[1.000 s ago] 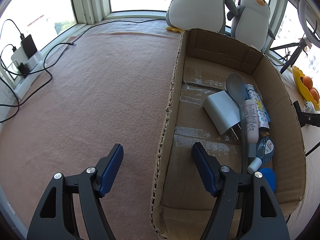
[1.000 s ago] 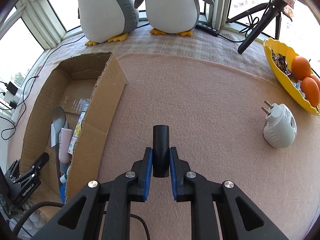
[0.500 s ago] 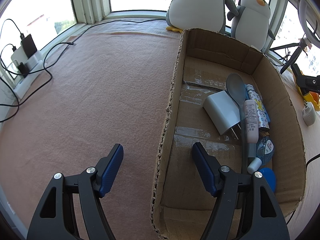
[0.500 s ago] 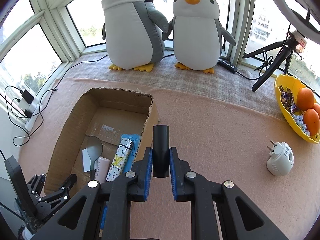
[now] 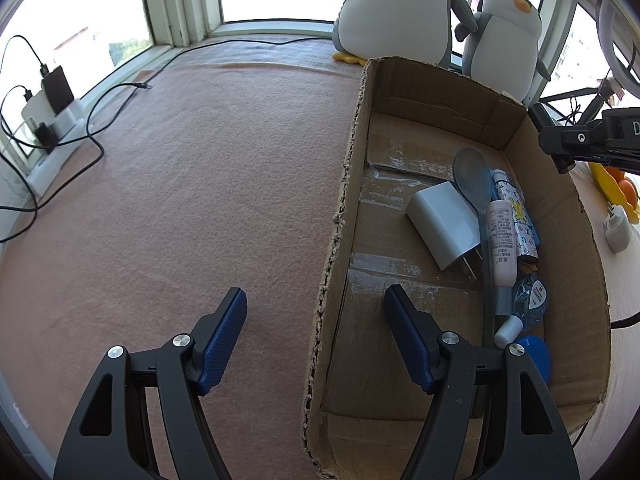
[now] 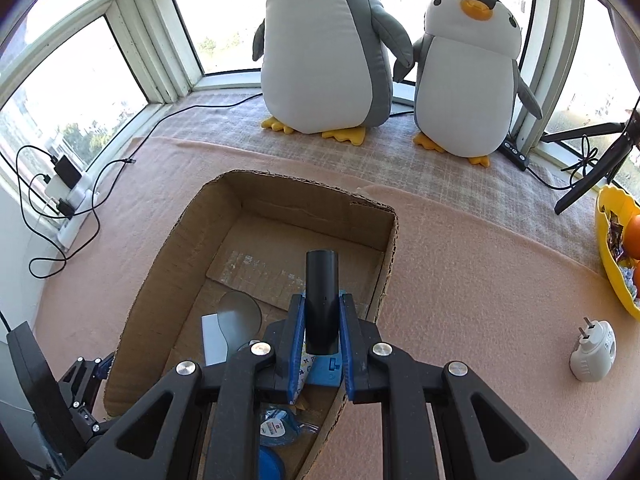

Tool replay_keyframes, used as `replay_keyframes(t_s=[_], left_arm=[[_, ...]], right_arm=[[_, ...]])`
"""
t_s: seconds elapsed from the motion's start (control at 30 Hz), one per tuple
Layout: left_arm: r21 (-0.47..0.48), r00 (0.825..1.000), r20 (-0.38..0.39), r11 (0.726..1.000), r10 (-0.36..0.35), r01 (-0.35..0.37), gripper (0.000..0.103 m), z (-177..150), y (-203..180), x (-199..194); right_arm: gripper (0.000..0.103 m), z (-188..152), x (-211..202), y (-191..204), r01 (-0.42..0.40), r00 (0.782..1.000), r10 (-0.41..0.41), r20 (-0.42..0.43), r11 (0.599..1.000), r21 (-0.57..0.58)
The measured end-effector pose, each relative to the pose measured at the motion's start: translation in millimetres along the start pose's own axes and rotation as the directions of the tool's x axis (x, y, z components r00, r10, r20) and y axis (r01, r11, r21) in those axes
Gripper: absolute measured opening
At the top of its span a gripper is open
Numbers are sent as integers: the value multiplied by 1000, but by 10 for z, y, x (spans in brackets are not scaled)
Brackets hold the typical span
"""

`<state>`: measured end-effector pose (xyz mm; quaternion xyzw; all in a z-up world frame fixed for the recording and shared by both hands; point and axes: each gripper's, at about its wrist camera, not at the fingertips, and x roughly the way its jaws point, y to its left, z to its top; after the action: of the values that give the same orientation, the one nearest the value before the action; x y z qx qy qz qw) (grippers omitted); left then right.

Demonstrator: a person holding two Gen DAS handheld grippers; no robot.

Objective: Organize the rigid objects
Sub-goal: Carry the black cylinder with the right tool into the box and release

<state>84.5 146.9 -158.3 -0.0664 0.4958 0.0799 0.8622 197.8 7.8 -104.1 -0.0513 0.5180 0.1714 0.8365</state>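
My right gripper (image 6: 320, 320) is shut on a black cylinder (image 6: 320, 284) and holds it above the open cardboard box (image 6: 180, 236). The right gripper also shows in the left wrist view (image 5: 560, 148) over the box's far right wall (image 5: 560, 200). Inside the box lie a white charger (image 5: 442, 224), a grey spoon (image 5: 472, 180), a pink tube (image 5: 502, 240), a patterned tube (image 5: 518, 220) and a blue disc (image 5: 536, 356). My left gripper (image 5: 316, 340) is open and empty, its fingers straddling the box's left wall.
Two plush penguins (image 6: 328, 52) (image 6: 468, 76) stand behind the box by the window. A white plug adapter (image 6: 594, 356) lies on the pink mat at right, near a yellow fruit bowl (image 6: 612, 248). A power strip with cables (image 5: 52, 120) and a tripod (image 6: 596, 168) sit at the edges.
My right gripper has carried the black cylinder left, from over the mat to above the box. The left gripper has not moved.
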Motion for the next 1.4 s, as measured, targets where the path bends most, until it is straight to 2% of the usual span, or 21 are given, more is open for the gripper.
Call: replay_keyframes(t_s=[0.23,0.5,0.77,1.3,1.4], left_arm=[[-2,1000,0,1000,-2,2,72,-7,-1,4],[-2,1000,0,1000,-2,2,72,-7,0,4],[-2,1000,0,1000,-2,2,72,-5,2,4],[4,1000,-1,1000,2,-2,72,-3,-1,3],[7,1000,-1,1000,5,-5,72,4,-8,4]], right_arm=[[15,-11,156,24,-15,999,16,-36,1000,23],[15,-15,145,29,-14,1000,14,-28,1000,12],[33,-15,111,34,-12,1000,12,-11,1000,9],[38,-200,-177,-203,-45,998,43,48,998,37],[44,-267,-282,-333,-45,997,42,72,998,45]])
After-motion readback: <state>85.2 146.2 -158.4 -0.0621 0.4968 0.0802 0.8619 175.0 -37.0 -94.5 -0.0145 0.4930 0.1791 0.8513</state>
